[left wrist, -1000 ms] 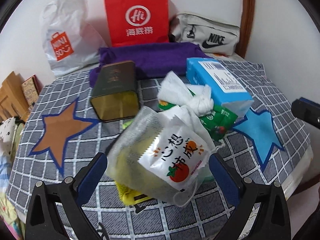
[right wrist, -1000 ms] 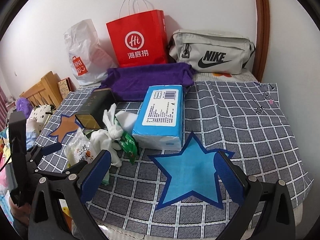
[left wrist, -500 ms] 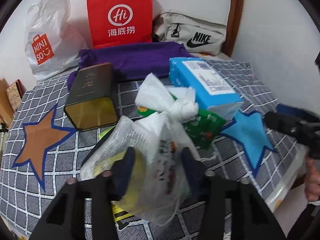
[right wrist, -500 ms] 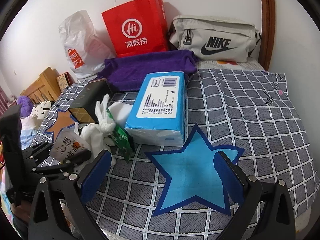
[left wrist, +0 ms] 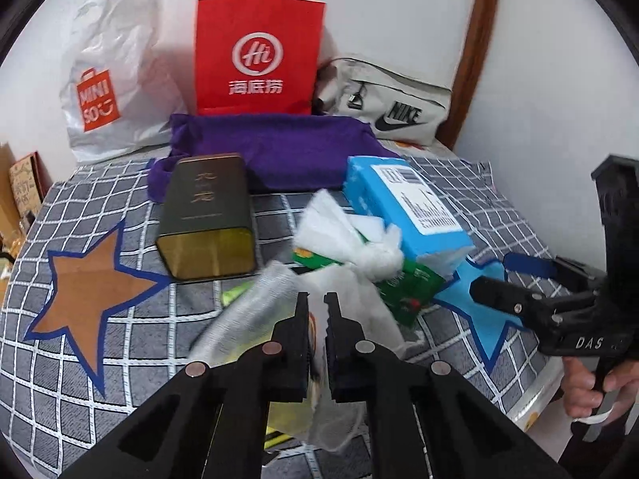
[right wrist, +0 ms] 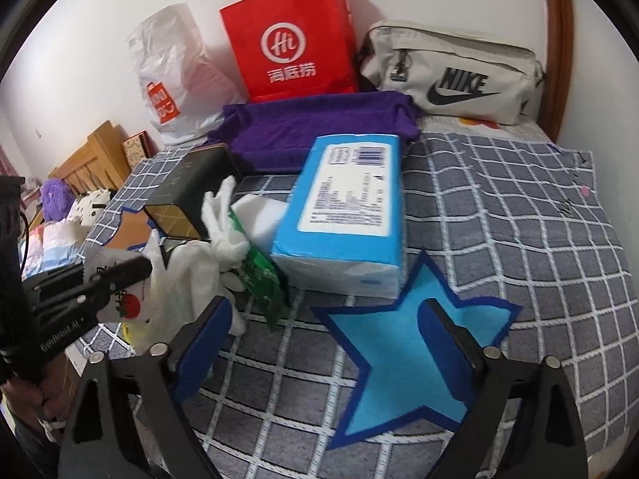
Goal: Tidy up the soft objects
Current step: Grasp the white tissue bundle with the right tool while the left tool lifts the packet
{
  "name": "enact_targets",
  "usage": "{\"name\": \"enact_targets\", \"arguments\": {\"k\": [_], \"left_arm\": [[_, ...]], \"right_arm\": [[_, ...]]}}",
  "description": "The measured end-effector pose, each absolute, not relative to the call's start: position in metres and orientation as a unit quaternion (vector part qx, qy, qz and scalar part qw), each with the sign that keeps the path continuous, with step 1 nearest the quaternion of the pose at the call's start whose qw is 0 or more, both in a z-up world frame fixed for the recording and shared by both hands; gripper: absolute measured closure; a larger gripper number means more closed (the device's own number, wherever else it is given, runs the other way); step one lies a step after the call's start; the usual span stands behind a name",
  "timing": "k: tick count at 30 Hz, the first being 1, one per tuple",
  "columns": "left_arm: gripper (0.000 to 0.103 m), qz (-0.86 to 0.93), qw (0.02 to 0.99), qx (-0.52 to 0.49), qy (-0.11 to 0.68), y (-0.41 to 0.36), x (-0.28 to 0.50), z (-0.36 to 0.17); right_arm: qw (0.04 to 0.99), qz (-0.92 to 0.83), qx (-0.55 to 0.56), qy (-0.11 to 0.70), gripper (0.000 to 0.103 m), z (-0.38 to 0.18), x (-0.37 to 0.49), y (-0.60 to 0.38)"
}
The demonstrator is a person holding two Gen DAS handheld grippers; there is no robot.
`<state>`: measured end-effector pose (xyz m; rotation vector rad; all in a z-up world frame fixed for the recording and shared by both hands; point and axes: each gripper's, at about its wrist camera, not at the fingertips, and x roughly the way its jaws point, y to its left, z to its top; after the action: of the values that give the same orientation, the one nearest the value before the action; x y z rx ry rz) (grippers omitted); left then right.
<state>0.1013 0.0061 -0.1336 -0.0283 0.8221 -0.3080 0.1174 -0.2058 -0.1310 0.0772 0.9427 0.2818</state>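
My left gripper point(left wrist: 317, 299) is shut on a thin translucent pouch point(left wrist: 247, 311) whose white label bears a red fruit point(right wrist: 127, 299); the pouch hangs crumpled around the fingers. Just behind it lie a knotted white cloth point(left wrist: 359, 247), a green packet point(left wrist: 407, 287) and a blue tissue pack point(right wrist: 347, 207). My right gripper point(right wrist: 325, 311) hovers over the blue star patch point(right wrist: 399, 351) with its jaws wide and closing, and nothing is between the pads. It also shows at the right of the left wrist view, held by a hand.
A dark tin box point(left wrist: 207, 215) lies by the brown star patch point(left wrist: 96, 291). At the back are a purple towel point(left wrist: 279, 147), a red paper bag point(left wrist: 255, 56), a white plastic bag point(left wrist: 104, 80) and a grey Nike pouch point(right wrist: 451, 76). The checked bedcover point(right wrist: 519, 219) ends near me.
The left gripper's jaws came together on the pouch and squeezed it flat, lifting it slightly. The right gripper moved down and closer to the blue star, and its jaws narrowed a little.
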Motion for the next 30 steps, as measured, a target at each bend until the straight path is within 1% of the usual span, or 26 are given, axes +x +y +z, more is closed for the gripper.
{"name": "enact_targets", "arguments": {"k": [1,3,7,9,10,12,14,19,20,21,25,30], "left_arm": [[0.097,-0.148,0.905,-0.016,0.399,0.010,0.103,-0.135],[0.097,-0.143,0.903,-0.020,0.403,0.016,0.105,-0.138],[0.098,-0.135,0.906,-0.047,0.399,0.034,0.110,-0.138],[0.098,-0.130,0.907,-0.057,0.397,0.044,0.112,-0.138],[0.098,-0.126,0.907,-0.063,0.397,0.050,0.114,-0.139],[0.098,-0.120,0.906,-0.076,0.397,0.061,0.116,-0.140],[0.098,-0.121,0.906,-0.088,0.396,0.069,0.117,-0.140],[0.098,-0.119,0.904,-0.105,0.398,0.082,0.123,-0.144],[0.098,-0.120,0.903,-0.106,0.399,0.082,0.124,-0.145],[0.098,-0.121,0.902,-0.107,0.400,0.082,0.125,-0.147],[0.098,-0.122,0.901,-0.112,0.402,0.085,0.127,-0.149],[0.098,-0.102,0.903,-0.116,0.401,0.097,0.125,-0.147]], "right_arm": [[0.880,0.140,0.035,0.452,0.011,-0.131,0.119,-0.202],[0.880,0.149,0.030,0.449,0.016,-0.131,0.120,-0.195],[0.882,0.167,0.013,0.440,0.019,-0.128,0.129,-0.175],[0.882,0.177,-0.002,0.437,0.027,-0.128,0.133,-0.164],[0.881,0.180,-0.012,0.437,0.030,-0.129,0.137,-0.158],[0.879,0.181,-0.025,0.441,0.041,-0.133,0.144,-0.150],[0.874,0.182,-0.034,0.448,0.048,-0.137,0.150,-0.144],[0.877,0.183,-0.077,0.439,0.050,-0.141,0.153,-0.125],[0.876,0.188,-0.088,0.436,0.060,-0.142,0.152,-0.121],[0.871,0.197,-0.093,0.440,0.082,-0.143,0.152,-0.119],[0.870,0.207,-0.103,0.436,0.081,-0.142,0.146,-0.118],[0.883,0.212,-0.064,0.414,0.082,-0.118,0.131,-0.142]]}}
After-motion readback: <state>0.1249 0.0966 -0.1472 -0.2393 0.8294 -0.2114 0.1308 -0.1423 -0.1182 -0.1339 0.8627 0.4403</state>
